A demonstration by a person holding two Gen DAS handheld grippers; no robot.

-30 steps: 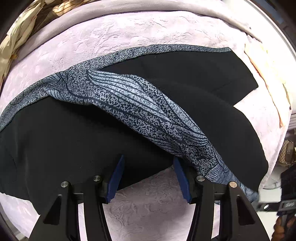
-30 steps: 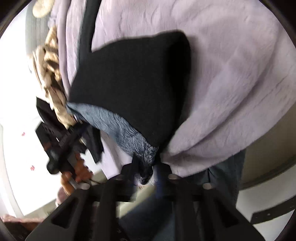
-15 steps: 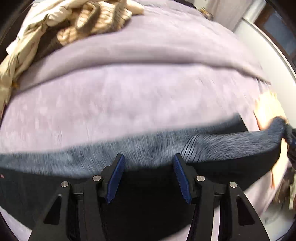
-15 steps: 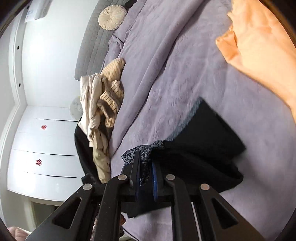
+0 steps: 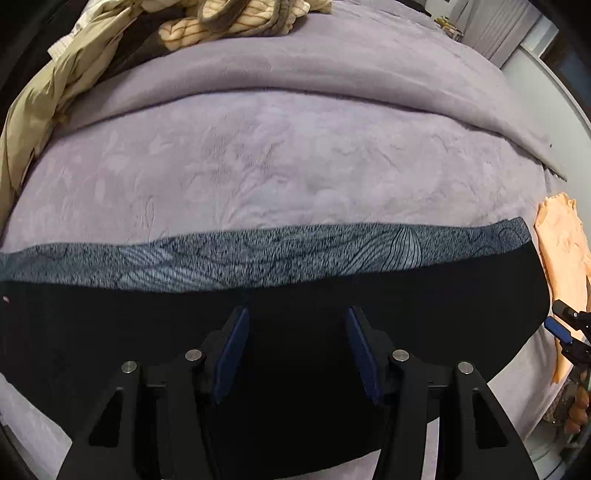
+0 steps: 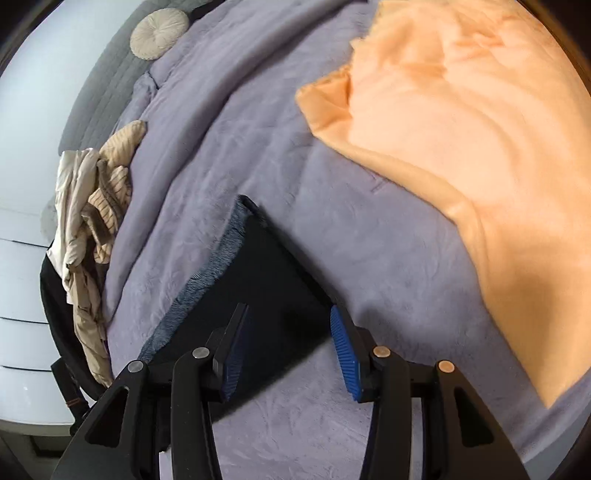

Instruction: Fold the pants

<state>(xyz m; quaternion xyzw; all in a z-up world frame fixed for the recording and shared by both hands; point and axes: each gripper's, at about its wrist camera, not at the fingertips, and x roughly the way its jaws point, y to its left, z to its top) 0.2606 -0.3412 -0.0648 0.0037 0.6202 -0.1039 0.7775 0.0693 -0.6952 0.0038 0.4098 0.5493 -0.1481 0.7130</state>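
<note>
Both grippers, left (image 5: 295, 347) and right (image 6: 286, 347), hover with jaws released over black pants with a grey patterned band (image 5: 280, 258) on the lilac plush bed (image 5: 277, 162); the next fold wants aligned edges

Ahead of the left-hand tool, spread wide: lilac plush blanket (image 5: 295, 158), folded into a thick ridge farther off. Beyond that ridge, up and to the left: heap of beige and striped clothes (image 5: 229, 18). Ahead and to the right of the right-hand tool: peach-orange cloth (image 6: 461, 147), lying on the blanket. Far ahead to its left: round cream cushion (image 6: 159, 32) against a grey quilted headboard (image 6: 107, 85). Hard left: white drawers (image 6: 22, 295).
</note>
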